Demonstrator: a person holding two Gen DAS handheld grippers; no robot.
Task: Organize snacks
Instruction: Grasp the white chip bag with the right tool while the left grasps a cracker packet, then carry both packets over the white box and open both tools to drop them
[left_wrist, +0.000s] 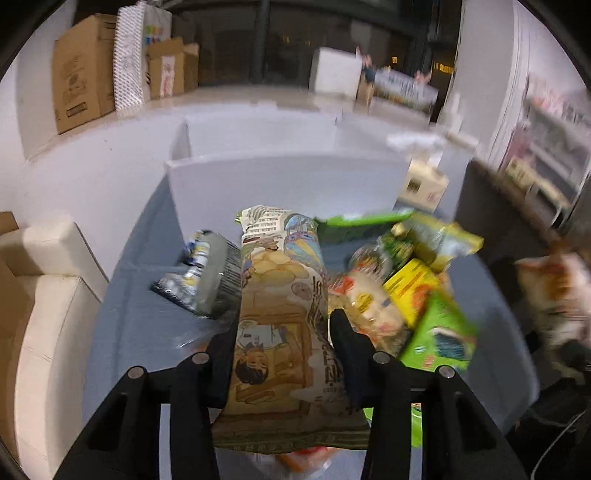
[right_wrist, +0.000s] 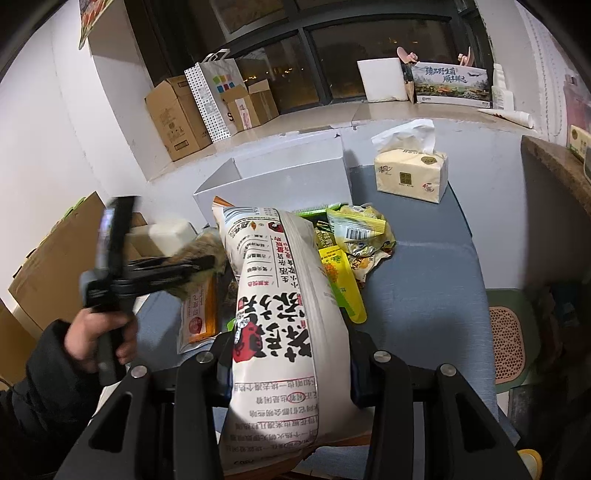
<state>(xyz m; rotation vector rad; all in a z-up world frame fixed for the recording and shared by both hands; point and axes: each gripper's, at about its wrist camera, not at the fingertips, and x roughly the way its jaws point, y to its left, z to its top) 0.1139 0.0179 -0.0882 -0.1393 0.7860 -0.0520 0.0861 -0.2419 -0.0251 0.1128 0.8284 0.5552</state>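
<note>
1. The left gripper (left_wrist: 282, 332) is closed on a chip bag (left_wrist: 280, 295); the black fingers (left_wrist: 345, 339) press it from both sides, and the bag stands up between them with its printed front to the camera.
2. The right gripper (right_wrist: 291, 354) grips a white bag (right_wrist: 277, 314) with red and black letters; this bag fills the gap between the jaws and leans away toward the pile.
3. In the right view the left hand (right_wrist: 99, 339), in a dark sleeve, holds its gripper at the left edge, blurred, above the snacks.
4. Just beside the chip bag lies a grey packet (left_wrist: 199, 273) on the left; on the right is a heap of green packets (left_wrist: 439, 332) and yellow packets (left_wrist: 410, 284), touching one another.
5. All snacks rest on a blue cushion (right_wrist: 417, 295); an orange packet (right_wrist: 197, 314) lies at its left part.
6. Behind the heap stands a white box (right_wrist: 295, 184), open at the top; a tissue pack (right_wrist: 412, 171) sits to its right on the cushion.
7. Far behind, cardboard boxes (right_wrist: 177, 118) and a paper bag (right_wrist: 214, 96) stand on the window sill.
</note>
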